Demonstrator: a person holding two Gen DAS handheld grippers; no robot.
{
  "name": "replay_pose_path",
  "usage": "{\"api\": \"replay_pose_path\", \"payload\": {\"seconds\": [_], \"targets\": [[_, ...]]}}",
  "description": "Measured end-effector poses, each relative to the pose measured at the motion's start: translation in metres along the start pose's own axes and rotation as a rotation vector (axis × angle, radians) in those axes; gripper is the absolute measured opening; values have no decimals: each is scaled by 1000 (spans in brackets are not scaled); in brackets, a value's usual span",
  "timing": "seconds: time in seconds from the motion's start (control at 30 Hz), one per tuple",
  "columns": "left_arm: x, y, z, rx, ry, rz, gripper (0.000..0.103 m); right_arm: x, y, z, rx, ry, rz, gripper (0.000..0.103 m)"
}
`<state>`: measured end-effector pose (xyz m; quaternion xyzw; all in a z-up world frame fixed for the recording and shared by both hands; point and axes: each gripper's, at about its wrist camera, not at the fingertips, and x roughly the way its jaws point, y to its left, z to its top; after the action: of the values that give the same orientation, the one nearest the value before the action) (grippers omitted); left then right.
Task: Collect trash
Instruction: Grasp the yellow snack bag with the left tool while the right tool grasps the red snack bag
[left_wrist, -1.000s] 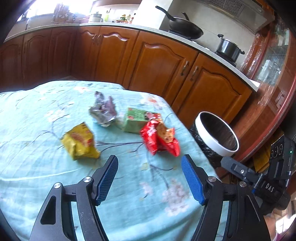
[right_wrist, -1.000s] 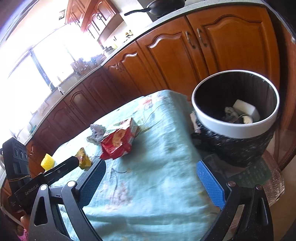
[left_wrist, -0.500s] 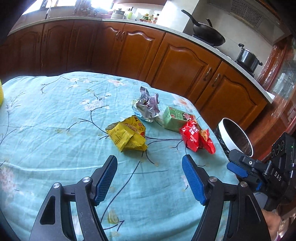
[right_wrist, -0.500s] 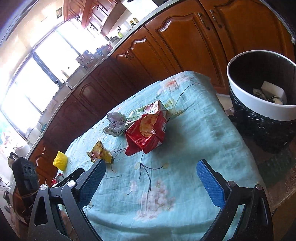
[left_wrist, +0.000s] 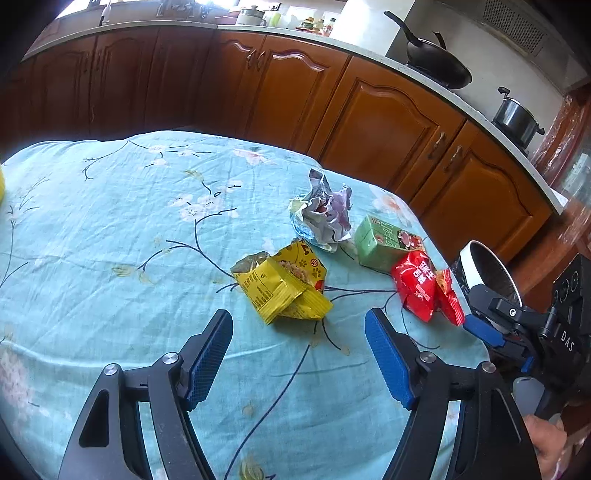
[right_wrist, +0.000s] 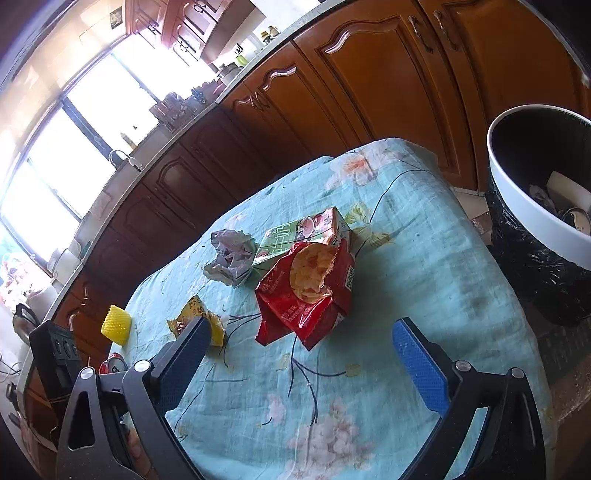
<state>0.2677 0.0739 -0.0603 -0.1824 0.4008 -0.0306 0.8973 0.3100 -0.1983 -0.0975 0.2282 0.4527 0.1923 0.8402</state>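
Note:
On the light blue flowered tablecloth (left_wrist: 110, 240) lie a yellow snack wrapper (left_wrist: 282, 286), a crumpled silver wrapper (left_wrist: 325, 214), a green carton (left_wrist: 384, 242) and a red snack bag (left_wrist: 421, 284). My left gripper (left_wrist: 299, 354) is open and empty, just short of the yellow wrapper. My right gripper (right_wrist: 299, 358) is open and empty, just short of the red snack bag (right_wrist: 306, 288). The right wrist view also shows the green carton (right_wrist: 295, 236), silver wrapper (right_wrist: 231, 256) and yellow wrapper (right_wrist: 199, 317). The trash bin (right_wrist: 535, 206), white-rimmed with a black liner, stands beside the table's right edge and holds some trash.
Wooden kitchen cabinets (left_wrist: 295, 99) run behind the table, with a wok (left_wrist: 439, 66) and pot (left_wrist: 517, 118) on the counter. A yellow ribbed object (right_wrist: 116, 325) and a red can (right_wrist: 112, 363) sit at the table's far left. The bin also shows in the left wrist view (left_wrist: 487, 269).
Both grippers have moved left along the table, away from the bin. The yellow wrapper now lies ahead of my left gripper, the red bag ahead of my right. Both stay open.

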Motion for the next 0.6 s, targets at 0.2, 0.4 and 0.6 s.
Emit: {"api": "replay_pose_path", "payload": {"seconds": [0.2, 0.4, 0.6], "targets": [[18, 0, 14, -16, 14, -13, 74, 16, -1, 12, 0, 13, -2, 99], [40, -1, 19, -6, 53, -3, 56, 32, -6, 12, 7, 43, 4, 71], [36, -9, 14, 47, 33, -27, 40, 17, 3, 4, -60, 13, 16, 45]]}}
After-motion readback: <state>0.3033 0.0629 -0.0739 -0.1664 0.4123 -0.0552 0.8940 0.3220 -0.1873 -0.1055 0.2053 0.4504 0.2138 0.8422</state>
